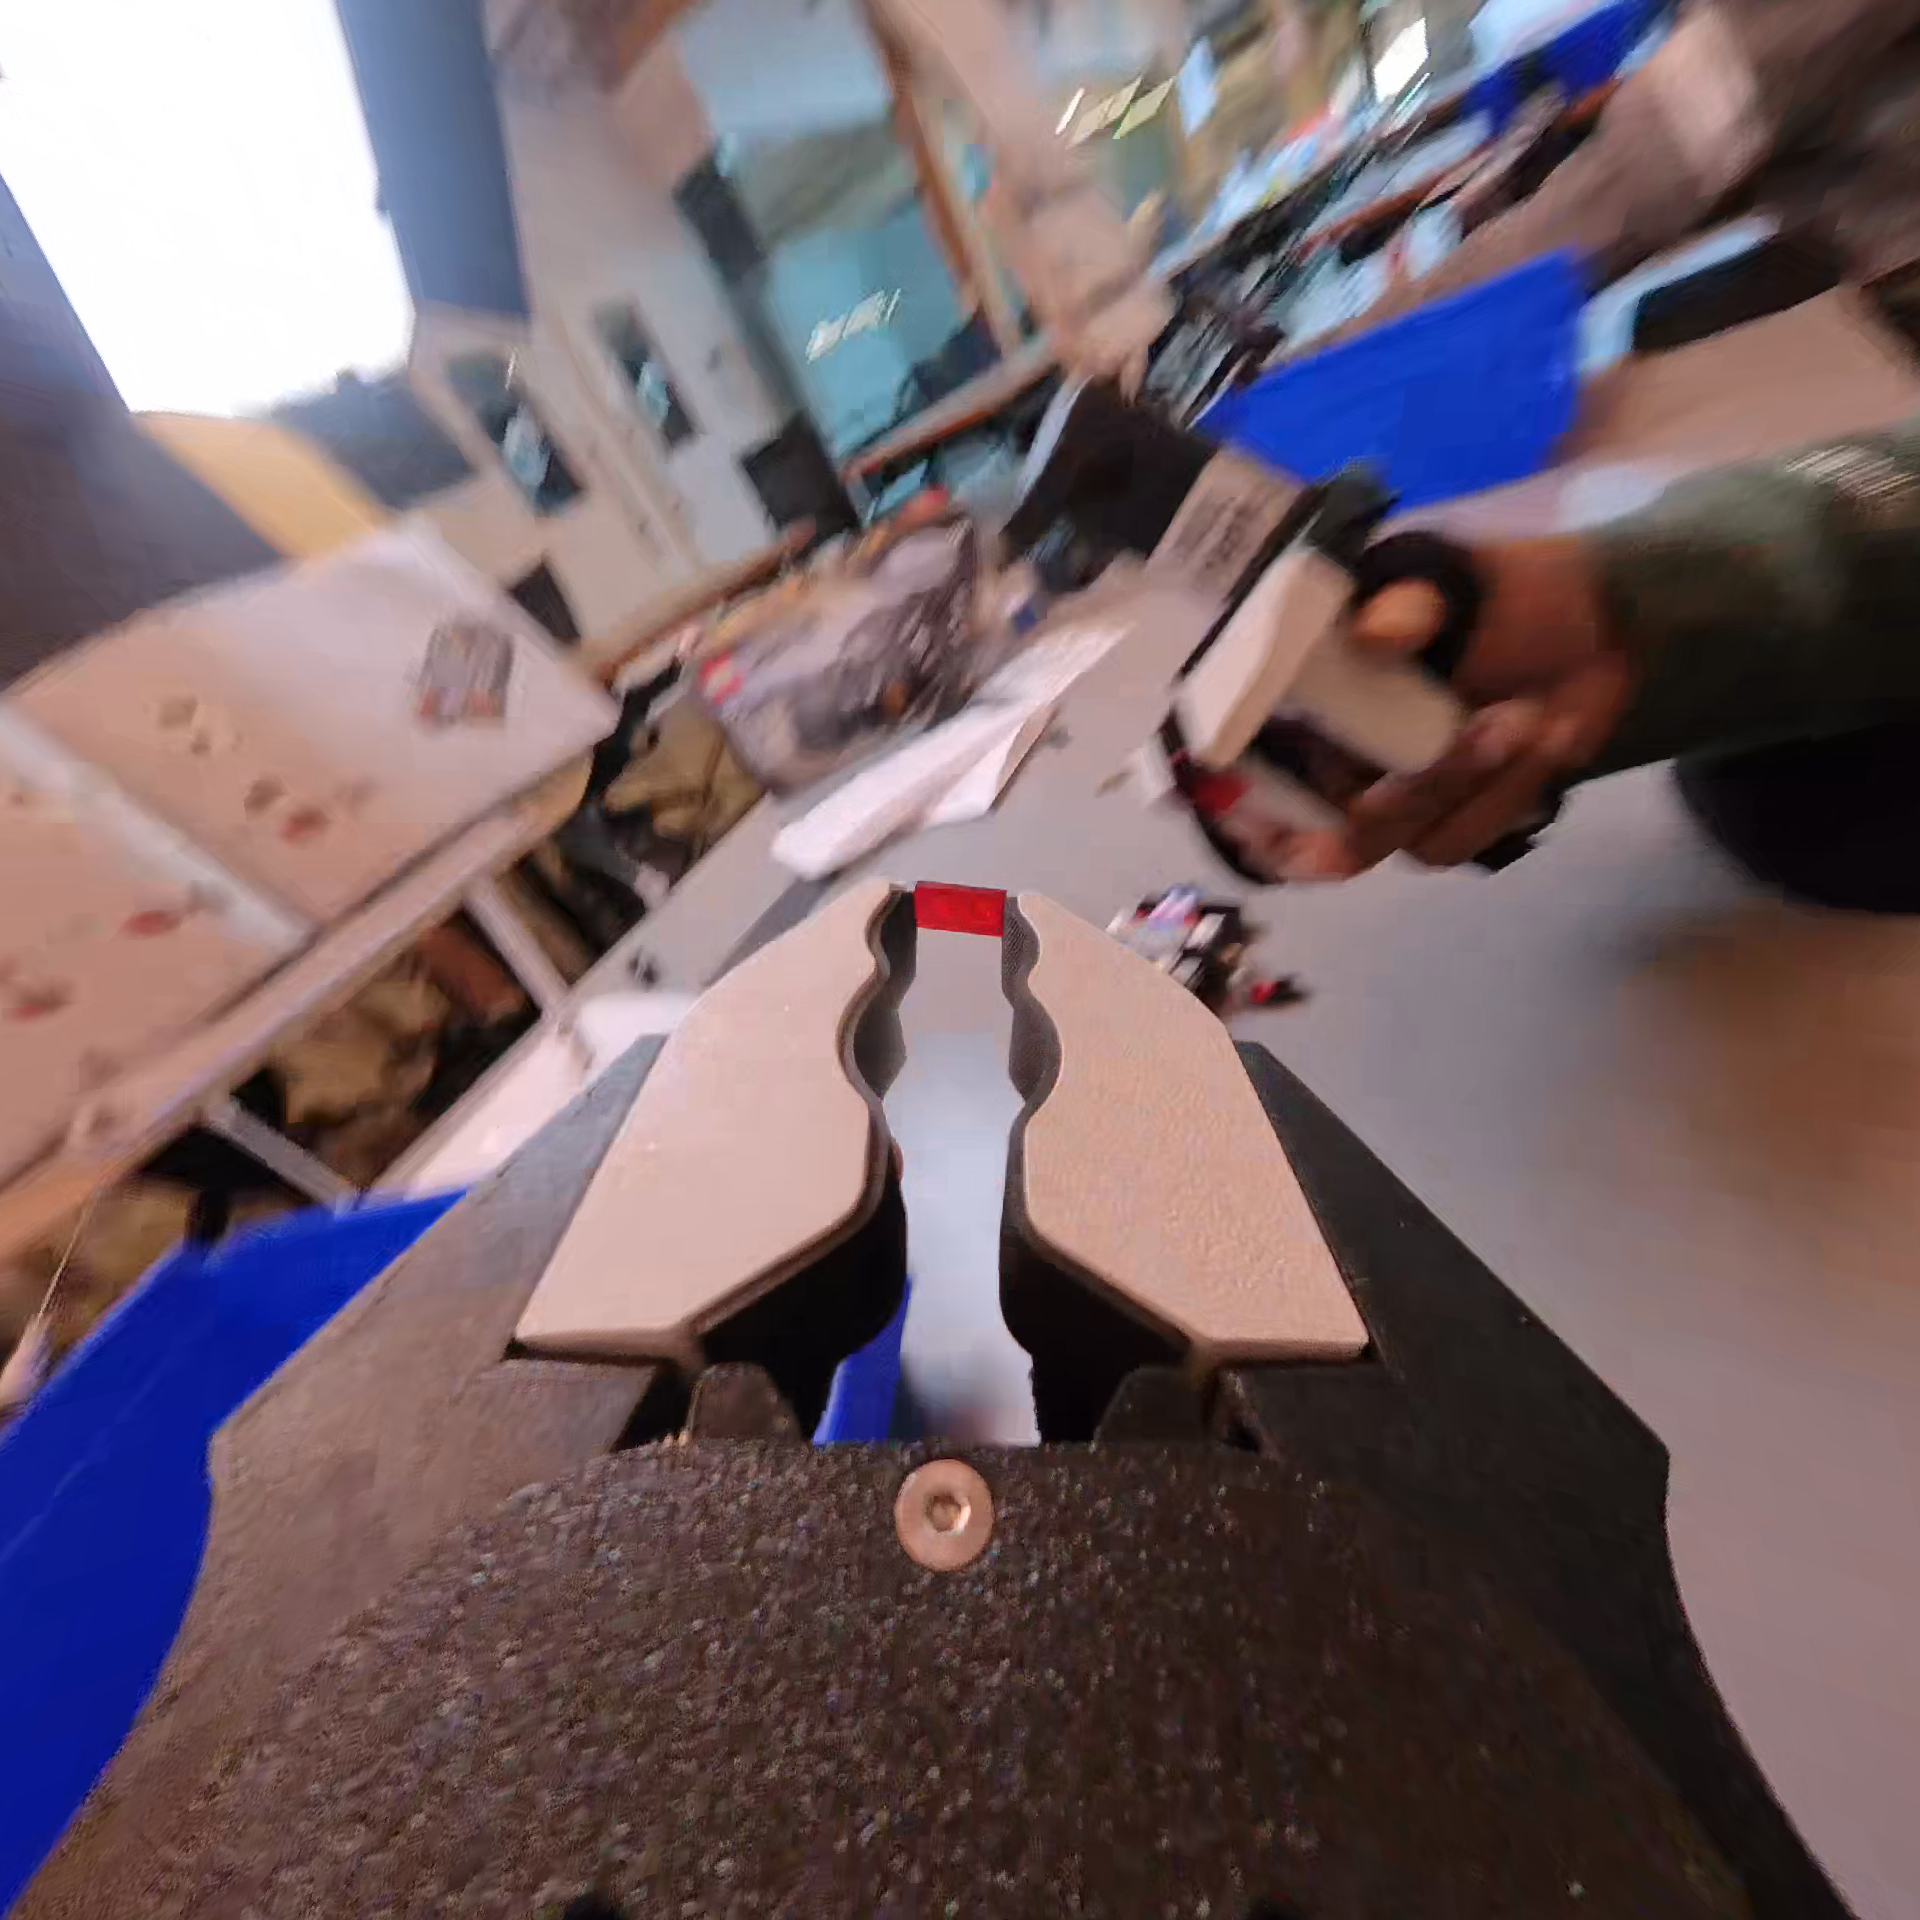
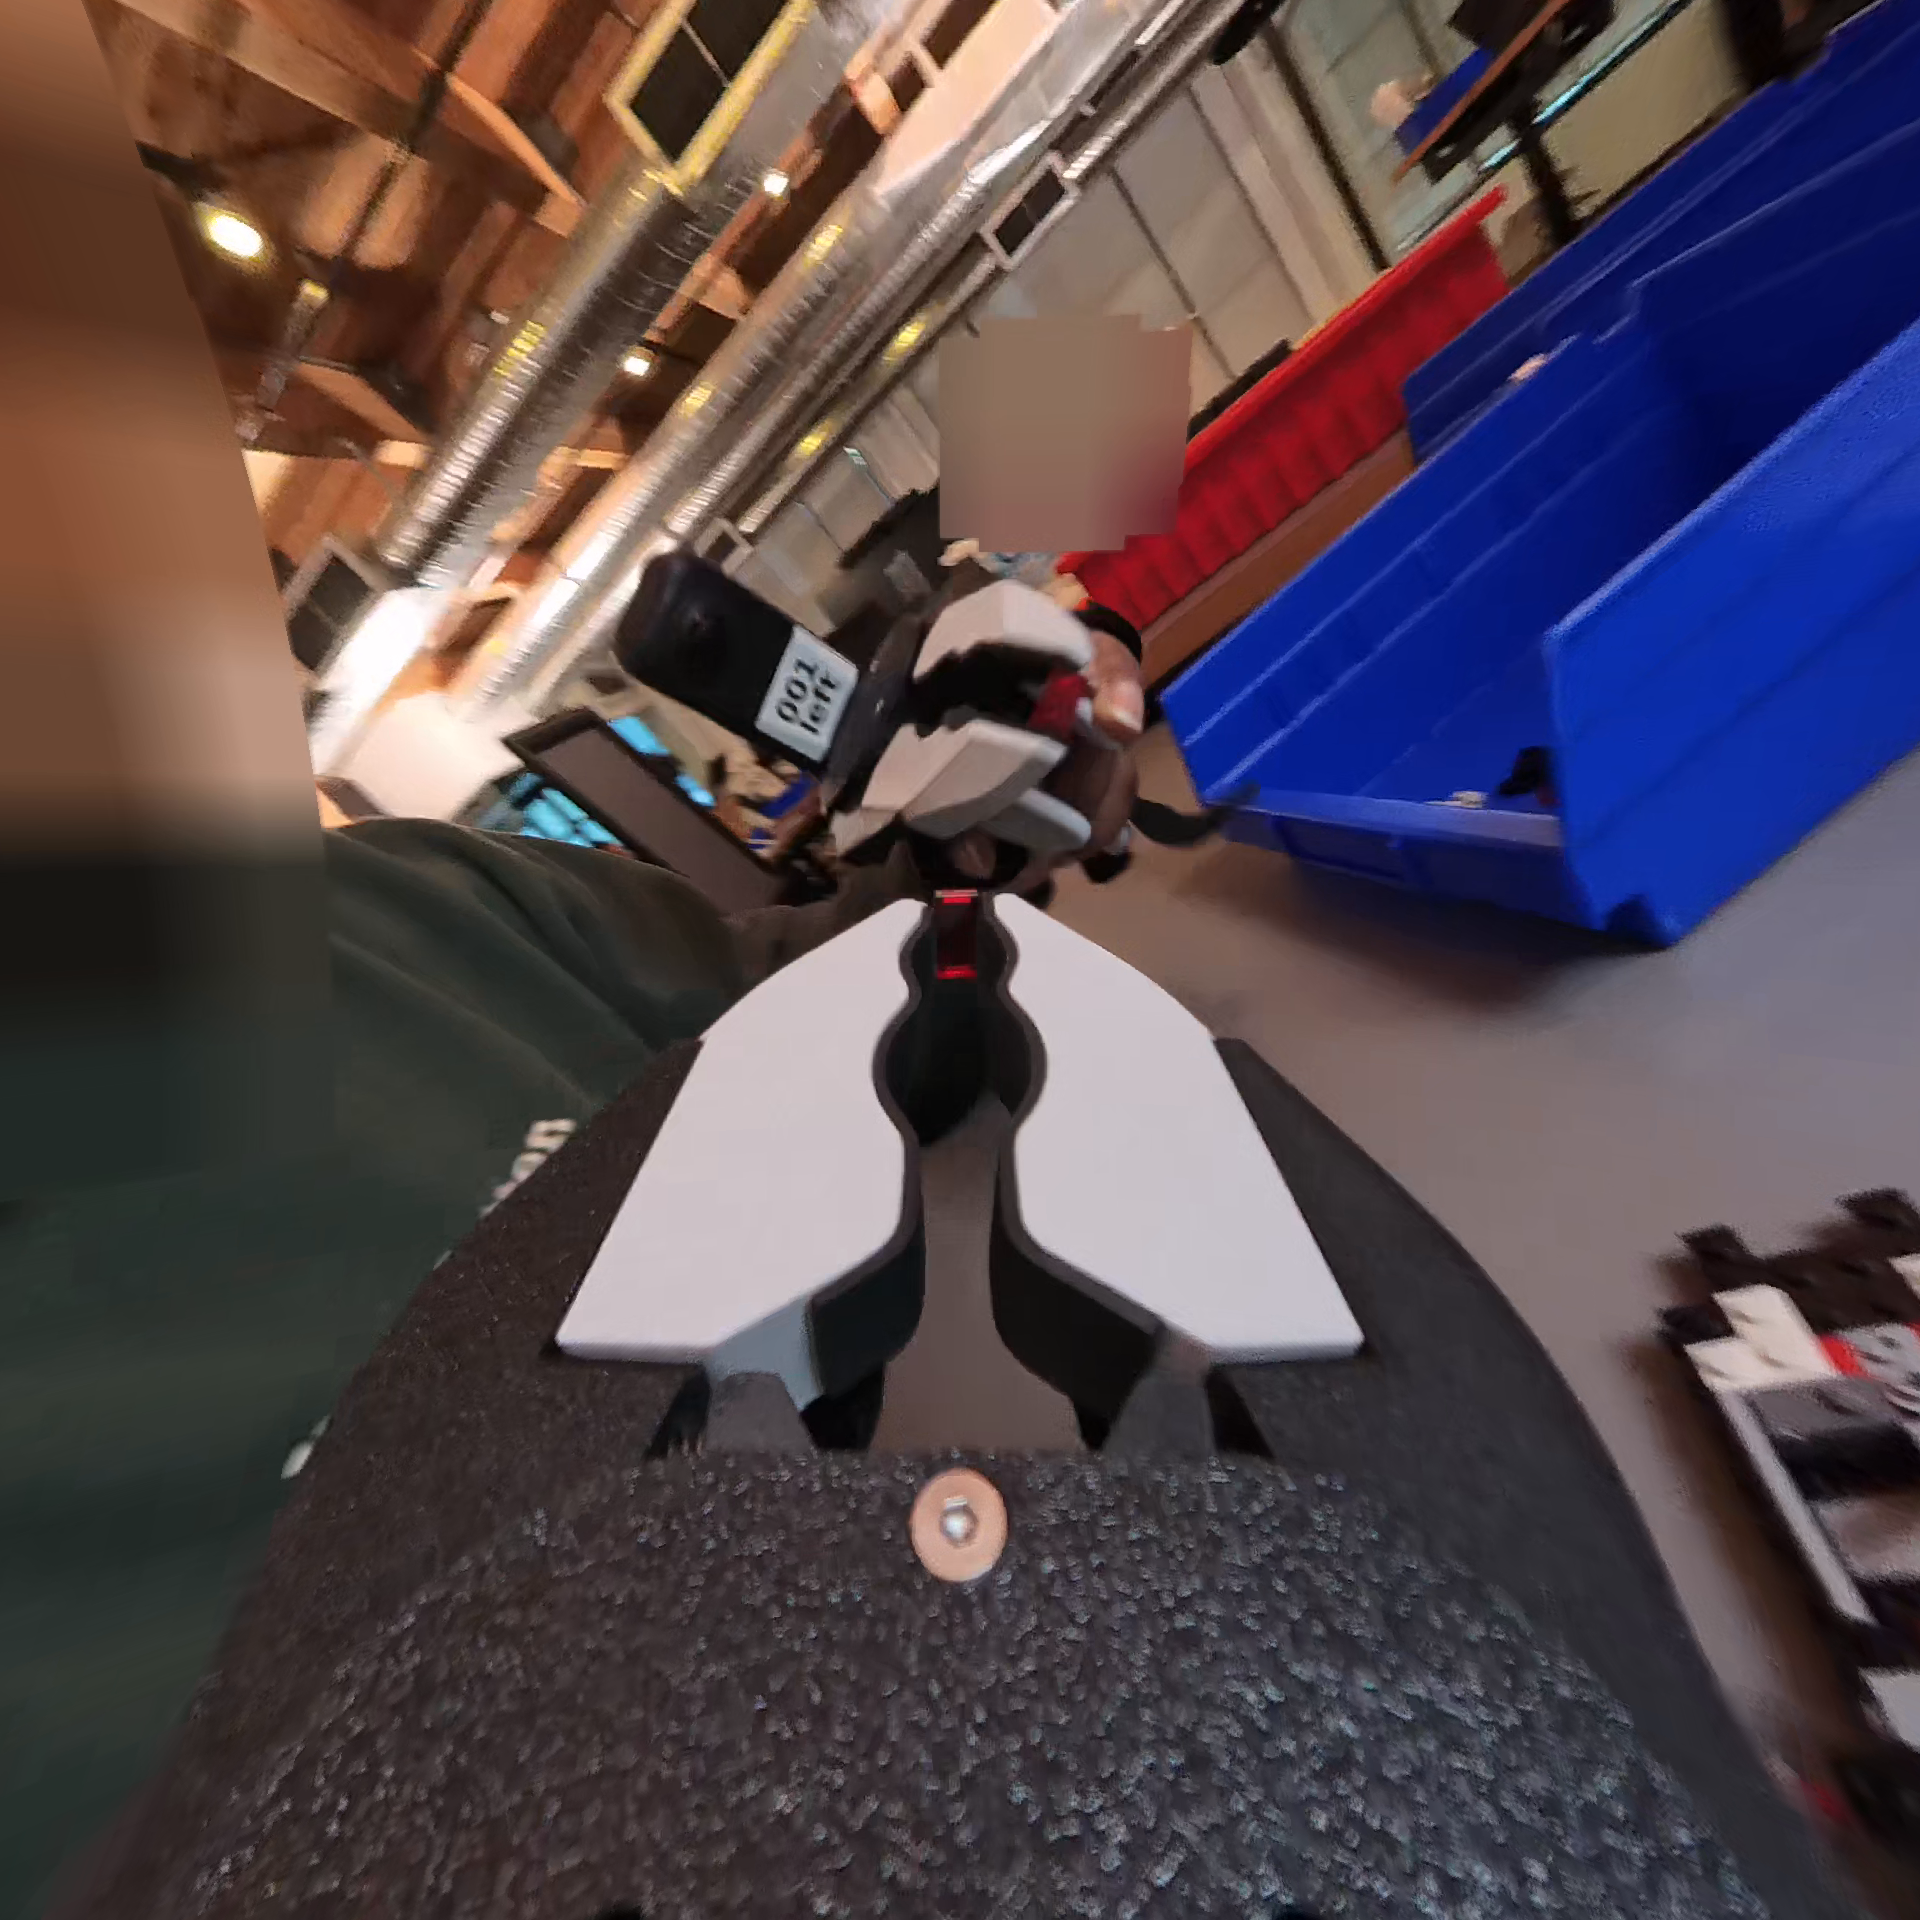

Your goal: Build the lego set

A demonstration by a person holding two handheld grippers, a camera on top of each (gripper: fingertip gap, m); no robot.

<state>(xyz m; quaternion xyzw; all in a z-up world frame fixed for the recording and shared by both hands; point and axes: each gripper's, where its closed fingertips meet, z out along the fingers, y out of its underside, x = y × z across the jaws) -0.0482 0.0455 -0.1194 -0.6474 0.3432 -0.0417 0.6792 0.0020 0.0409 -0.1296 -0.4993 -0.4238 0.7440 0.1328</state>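
While raised above the grey bench [image 1: 1558, 1195], the left gripper [image 1: 959, 914] pinches a small red plastic brick [image 1: 959, 910] by its tips; the right gripper [image 2: 956, 935] likewise clamps a small dark-red piece [image 2: 956, 948].

A workshop or lab: blue bins [image 2: 1558, 582] right of the gripper, cluttered benches [image 1: 852, 644] ahead, ducts [image 2: 582, 343] and timber beams [image 2: 343, 125] overhead.

My left gripper [image 1: 958, 914] has a small red rectangular plastic brick [image 1: 958, 909] between its tips, above the grey flat bench [image 1: 1455, 1091]. My right gripper [image 2: 956, 914], pinching a small dark red plastic piece [image 2: 956, 940], faces it, with the large blue plastic bins [image 2: 1558, 623] on the bench to its right.
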